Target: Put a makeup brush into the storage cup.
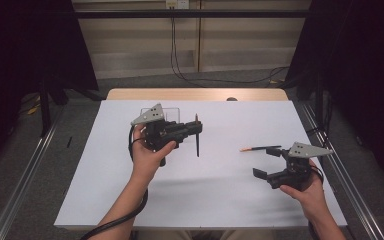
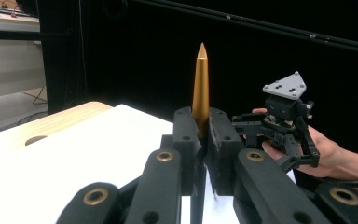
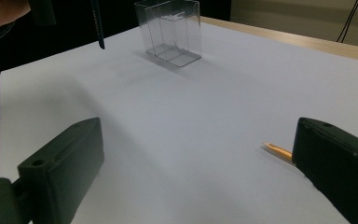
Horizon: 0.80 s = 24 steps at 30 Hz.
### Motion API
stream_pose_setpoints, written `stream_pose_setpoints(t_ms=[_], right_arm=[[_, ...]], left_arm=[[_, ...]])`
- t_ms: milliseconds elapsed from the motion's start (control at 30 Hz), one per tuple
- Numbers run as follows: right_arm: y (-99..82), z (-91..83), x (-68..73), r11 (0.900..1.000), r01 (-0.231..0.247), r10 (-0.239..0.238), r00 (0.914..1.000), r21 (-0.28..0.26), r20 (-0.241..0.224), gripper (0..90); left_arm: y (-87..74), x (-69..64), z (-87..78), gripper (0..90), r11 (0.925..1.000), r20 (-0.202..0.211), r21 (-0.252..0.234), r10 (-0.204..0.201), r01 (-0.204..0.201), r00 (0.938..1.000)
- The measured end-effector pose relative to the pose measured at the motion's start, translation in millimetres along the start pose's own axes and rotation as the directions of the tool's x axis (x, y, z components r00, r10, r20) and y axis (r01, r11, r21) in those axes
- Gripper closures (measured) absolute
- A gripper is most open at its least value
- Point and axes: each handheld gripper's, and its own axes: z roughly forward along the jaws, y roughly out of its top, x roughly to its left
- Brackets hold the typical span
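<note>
Clamping one pen [image 2: 200, 88] upright, the left gripper [image 1: 196, 131] hovered beside the clear holder [image 3: 172, 32]. The right gripper [image 1: 270, 165] stood open near a second pen [image 1: 260, 148] lying on the worktop [image 1: 220, 195]. Risk: misaligned jaws could roll that pen away.

A white-covered desk [image 1: 195, 200] with a wooden far edge [image 1: 195, 94] is set on a grey floor [image 1: 25, 165]. Metal rails [image 1: 20, 175] are laid along both sides. A pale panelled wall [image 1: 140, 45] is seen behind, with black cables [image 1: 180, 70] hung down it. Dark curtains [image 1: 365, 75] are hung on both sides.
</note>
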Motion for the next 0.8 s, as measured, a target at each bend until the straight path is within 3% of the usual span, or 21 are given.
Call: stream_pose_setpoints(t_ms=[800], right_arm=[[-2.0,-5.7,-2.9,0.9994,-0.018,0.018,0.9998,-0.028,0.009,1.7]], left_arm=[[14.4,15.0,-7.6,83.4,0.9999,-0.052,-0.003,0.013,-0.013,0.9986]])
